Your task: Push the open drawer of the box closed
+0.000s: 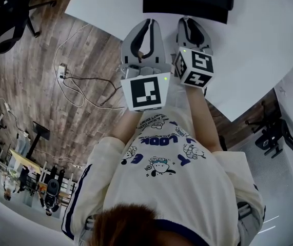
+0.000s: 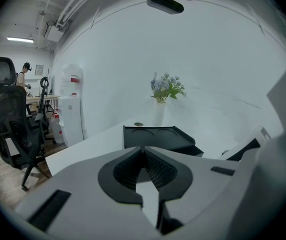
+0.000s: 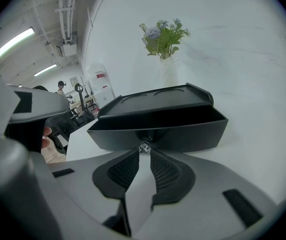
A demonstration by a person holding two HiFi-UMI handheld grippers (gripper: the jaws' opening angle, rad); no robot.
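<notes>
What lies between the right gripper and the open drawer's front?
Nothing: the right gripper view shows the right gripper with its tips right at the drawer front's small knob.

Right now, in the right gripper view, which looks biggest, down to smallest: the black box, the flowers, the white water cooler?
1. Black box, by far; it sits nearest.
2 and 3. Flowers and water cooler look about alike; the cooler stands farther back, so I won't rank them.
</notes>
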